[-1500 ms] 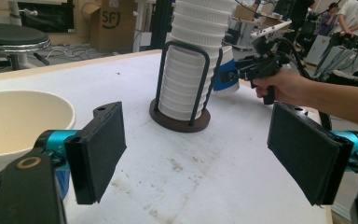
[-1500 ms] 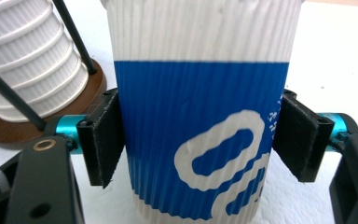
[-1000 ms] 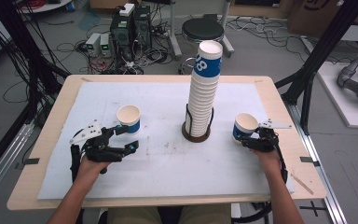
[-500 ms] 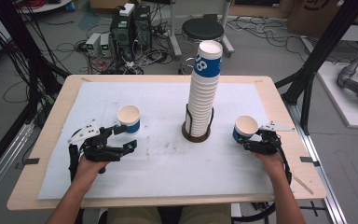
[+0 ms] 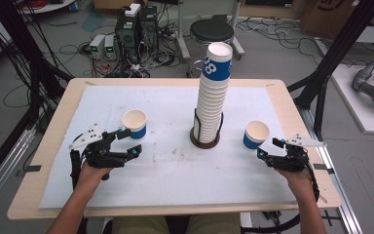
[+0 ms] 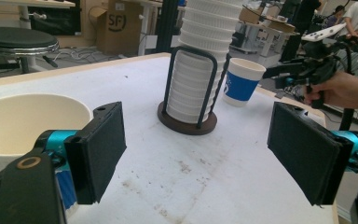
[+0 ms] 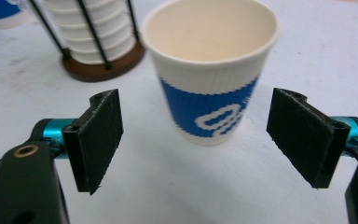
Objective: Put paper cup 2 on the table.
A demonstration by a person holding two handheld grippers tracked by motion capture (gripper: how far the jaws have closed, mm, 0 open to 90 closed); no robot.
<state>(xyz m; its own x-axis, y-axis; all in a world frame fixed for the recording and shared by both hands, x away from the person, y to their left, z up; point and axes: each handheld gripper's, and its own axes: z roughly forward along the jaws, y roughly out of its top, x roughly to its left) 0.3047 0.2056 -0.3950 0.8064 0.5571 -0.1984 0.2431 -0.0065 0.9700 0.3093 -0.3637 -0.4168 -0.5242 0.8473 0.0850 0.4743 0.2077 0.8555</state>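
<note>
Right gripper [image 7: 193,140], jaws just opened, holds nothing behind upright cup [image 7: 212,70]; left gripper [image 6: 196,154] gapes empty beside another cup [image 6: 23,121]

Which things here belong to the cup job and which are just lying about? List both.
Part of the job:
- right cup, free between the open right gripper jaws
- left cup, beside the open left gripper
- cup stack in its holder

Lying about:
- stool
- computer boxes and floor cables
</note>
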